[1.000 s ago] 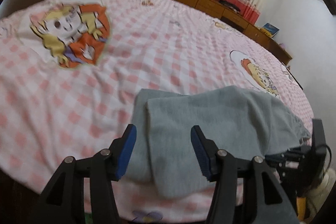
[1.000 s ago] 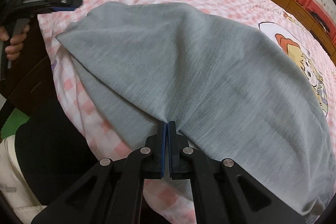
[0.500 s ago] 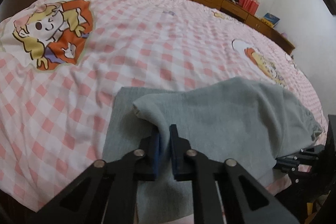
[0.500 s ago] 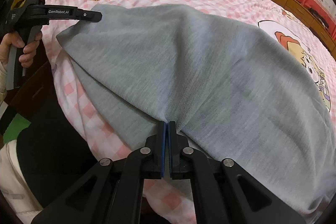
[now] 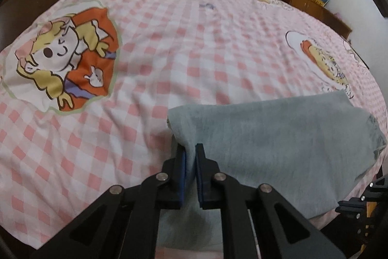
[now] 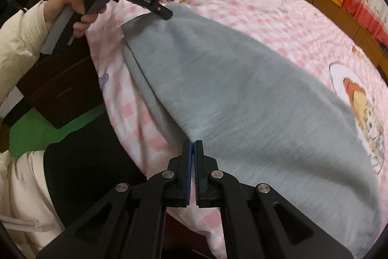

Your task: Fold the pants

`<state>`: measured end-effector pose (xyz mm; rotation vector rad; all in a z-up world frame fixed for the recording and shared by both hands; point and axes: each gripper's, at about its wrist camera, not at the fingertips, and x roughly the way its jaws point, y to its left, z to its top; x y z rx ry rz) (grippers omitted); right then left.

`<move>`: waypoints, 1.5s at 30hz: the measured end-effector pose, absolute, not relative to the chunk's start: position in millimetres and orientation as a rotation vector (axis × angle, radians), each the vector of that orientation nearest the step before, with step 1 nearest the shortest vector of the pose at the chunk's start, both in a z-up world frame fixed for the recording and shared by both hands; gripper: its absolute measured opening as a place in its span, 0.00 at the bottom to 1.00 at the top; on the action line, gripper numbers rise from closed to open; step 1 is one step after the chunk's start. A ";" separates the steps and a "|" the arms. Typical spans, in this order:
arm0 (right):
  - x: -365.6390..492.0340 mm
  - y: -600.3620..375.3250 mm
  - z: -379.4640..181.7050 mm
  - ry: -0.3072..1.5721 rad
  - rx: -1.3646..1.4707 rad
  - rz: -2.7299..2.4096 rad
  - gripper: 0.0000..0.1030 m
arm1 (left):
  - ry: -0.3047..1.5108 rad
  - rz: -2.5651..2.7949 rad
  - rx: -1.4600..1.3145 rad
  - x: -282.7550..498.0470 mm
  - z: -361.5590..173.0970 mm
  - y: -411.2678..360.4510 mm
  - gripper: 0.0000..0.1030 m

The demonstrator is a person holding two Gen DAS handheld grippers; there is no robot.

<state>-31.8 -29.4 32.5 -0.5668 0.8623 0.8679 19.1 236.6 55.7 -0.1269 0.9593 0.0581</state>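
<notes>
right now i have the grey pants [image 6: 254, 98] pinched at two points along the near edge of the bed [image 5: 169, 40], which is covered in a pink checked sheet with cartoon prints. my left hand-held gripper [image 5: 190, 149] is clamped narrow on a corner of the cloth, and from the right wrist view i see its tip [image 6: 165, 13] biting that same corner, with my hand [image 6: 70, 9] on the trigger. my right hand-held gripper [image 6: 193, 145] is closed tight on the fabric edge nearer the middle, its blue pads pressed together with a thin fold between them.

the pants look like a soft knit: light, limp, no stiffness at all. between my two grips the cloth sags and drapes over a lower layer that lies on the sheet, so i judge a fold is under way. the knit should not slip from the ribbed pads, but it will stretch and skew if i pull unevenly. corners and hems are the places to hold; a grip in the middle would only bunch it.
</notes>
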 end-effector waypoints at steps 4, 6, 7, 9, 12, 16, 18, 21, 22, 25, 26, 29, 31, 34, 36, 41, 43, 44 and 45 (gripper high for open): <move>-26.0 -34.0 21.9 0.898 -0.536 0.869 0.02 | 0.926 0.095 -0.107 9.2 56.2 238.7 0.29; -26.5 -37.6 27.3 0.889 -0.505 0.886 0.02 | 0.914 0.102 -0.119 3.3 59.0 240.8 0.39; -27.7 -38.8 32.3 0.879 -0.499 0.894 0.02 | 0.910 0.104 -0.133 -1.5 61.6 242.3 0.40; -29.6 -39.5 39.6 0.858 -0.517 0.893 0.02 | 0.886 0.095 -0.165 -14.9 66.4 243.9 0.47; -25.4 -40.0 40.6 0.883 -0.477 0.902 0.02 | 0.868 0.092 -0.173 -34.4 69.1 238.7 0.64; -9.3 -46.1 56.6 0.894 -0.337 0.903 0.02 | 0.865 0.029 -0.166 -59.0 67.7 216.4 0.68; -1.7 -45.9 65.2 0.895 -0.305 0.893 0.02 | 0.872 -0.007 -0.133 -65.5 65.3 201.7 0.71; 4.7 -44.2 74.3 0.902 -0.282 0.884 0.02 | 0.890 -0.074 -0.119 -72.6 56.7 178.5 0.71; 5.7 -44.0 76.3 0.907 -0.271 0.882 0.02 | 0.895 -0.080 -0.114 -73.0 53.3 173.1 0.71; 6.4 -45.3 80.9 0.904 -0.253 0.871 0.02 | 0.896 -0.043 -0.100 -70.0 41.1 159.9 0.71; 5.8 -45.9 83.0 0.898 -0.247 0.869 0.02 | 0.890 -0.031 -0.101 -68.8 39.2 157.6 0.71; 3.3 -47.5 85.8 0.900 -0.245 0.881 0.02 | 0.833 0.061 -0.070 -62.5 36.9 157.8 0.71; 0.2 -48.6 84.2 0.902 -0.263 0.882 0.02 | 0.812 0.131 -0.043 -58.6 37.4 163.1 0.51; -5.5 -49.8 75.2 0.922 -0.287 0.890 0.02 | 0.821 0.125 -0.074 -59.2 39.7 177.2 0.10; -9.1 -47.9 65.9 0.937 -0.306 0.894 0.02 | 0.816 0.113 -0.090 -65.0 40.6 182.9 0.09; -16.2 -43.6 42.2 0.969 -0.342 0.882 0.02 | 0.847 0.110 -0.072 -73.1 29.6 185.7 0.07; -18.4 -43.1 36.2 0.979 -0.347 0.884 0.02 | 0.868 0.118 -0.071 -72.1 23.1 186.7 0.07; -20.3 -42.9 32.8 0.981 -0.358 0.883 0.02 | 0.869 0.119 -0.075 -72.6 21.7 187.1 0.07; -22.0 -43.6 30.6 0.983 -0.363 0.883 0.02 | 0.865 0.119 -0.072 -74.1 21.3 186.8 0.07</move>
